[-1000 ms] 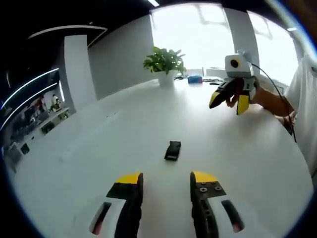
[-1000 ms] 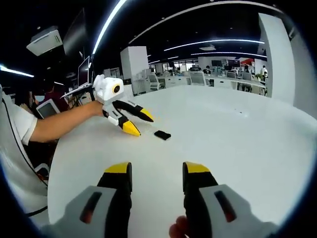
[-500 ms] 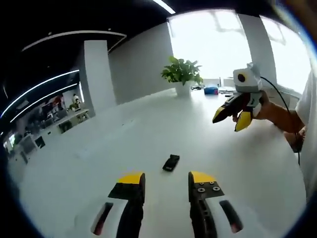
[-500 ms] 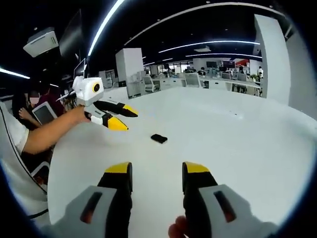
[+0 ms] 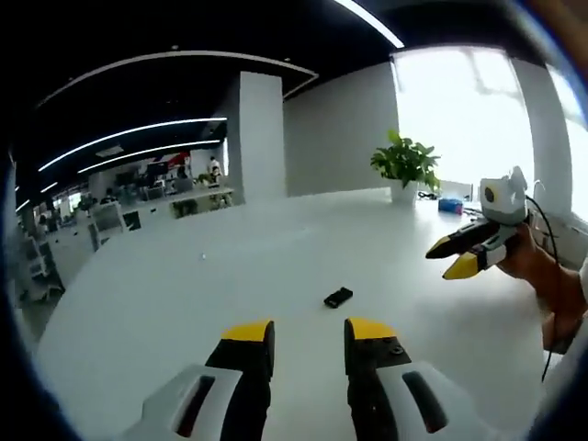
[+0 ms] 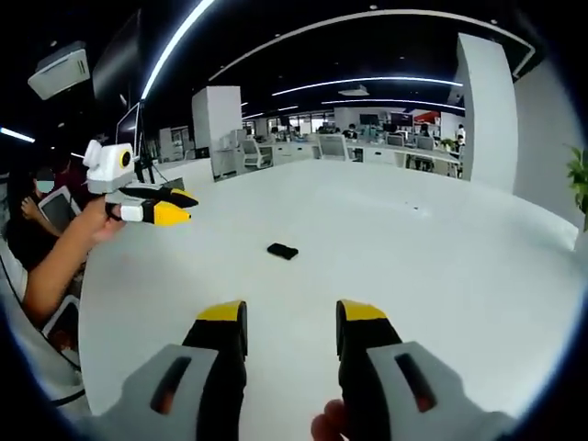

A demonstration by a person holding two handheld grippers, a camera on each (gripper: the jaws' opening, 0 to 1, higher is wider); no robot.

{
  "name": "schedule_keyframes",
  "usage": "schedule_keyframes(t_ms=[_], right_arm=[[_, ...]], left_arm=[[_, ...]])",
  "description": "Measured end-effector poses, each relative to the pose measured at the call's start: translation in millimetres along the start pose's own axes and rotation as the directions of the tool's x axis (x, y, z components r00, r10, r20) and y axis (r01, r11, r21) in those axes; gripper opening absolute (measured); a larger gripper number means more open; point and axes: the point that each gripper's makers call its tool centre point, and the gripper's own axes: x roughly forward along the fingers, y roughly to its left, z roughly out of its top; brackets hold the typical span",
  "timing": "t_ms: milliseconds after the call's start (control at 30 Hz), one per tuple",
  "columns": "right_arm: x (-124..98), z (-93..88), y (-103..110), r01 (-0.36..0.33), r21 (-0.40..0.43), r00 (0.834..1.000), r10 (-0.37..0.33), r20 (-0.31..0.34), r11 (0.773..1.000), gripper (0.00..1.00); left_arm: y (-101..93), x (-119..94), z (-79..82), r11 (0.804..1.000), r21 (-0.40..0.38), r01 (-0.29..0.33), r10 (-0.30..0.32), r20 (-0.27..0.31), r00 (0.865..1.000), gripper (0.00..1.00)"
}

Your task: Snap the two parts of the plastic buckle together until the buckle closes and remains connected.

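White table (image 5: 184,276), broad and glossy, in the left gripper view. Left tongs (image 5: 310,331): yellow-tipped black jaws rising from the bottom edge, parted with a gap between them, nothing held. Black buckle (image 5: 338,297): small, flat on the table just beyond the jaw tips, slightly right of the gap, untouched; whether its two parts are joined is too small to tell. Right tongs (image 5: 457,257): at right, held in a hand (image 5: 525,262) above the table, jaws spread, empty, well apart from the buckle. Potted plant (image 5: 405,165): green, in a white pot on the far side of the table. White column (image 5: 260,136): behind the table, office desks to its left.

Right gripper view. Right tongs (image 6: 290,317): yellow tips at bottom, jaws released, gap clear, a fingertip (image 6: 326,428) at the lower edge. Buckle (image 6: 282,250): on the table (image 6: 441,257) ahead of the jaws, a little left of centre. Left tongs (image 6: 173,206): at left, raised above the table edge in a hand (image 6: 96,223), jaws close together, empty. Office desks and ceiling light strips behind.
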Motion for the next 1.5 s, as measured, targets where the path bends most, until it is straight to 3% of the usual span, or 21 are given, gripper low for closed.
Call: schedule_keyframes(t_ms=[67,533,1200,1500], right_arm=[[-3.6,-3.4,7.9,0.013,0.001,1.0,-0.013,-0.003,1.0,0.39],[-33.9,-16.9,19.9,0.123,0.059,0.992,-0.125,0.033,0.991,0.39],[-74.0,-51.1,29.6,0.213,0.168,0.975,-0.221,0.035,0.963,0.39],[-78.8,-63.7,32.4,0.224,0.181,0.973,-0.231,0.019,0.958,0.39]], left_arm=[[2.4,-7.1,-8.5,0.998,0.004,-0.06,0.06,-0.017,0.998,0.3],[-5.5,-46.5,-30.9,0.982,-0.072,-0.175,0.176,0.016,0.984,0.3],[-27.0,-79.9,-49.1,0.963,-0.151,-0.221,0.23,0.039,0.972,0.32],[-19.6,-82.1,-60.5,0.952,-0.173,-0.254,0.262,0.027,0.965,0.32]])
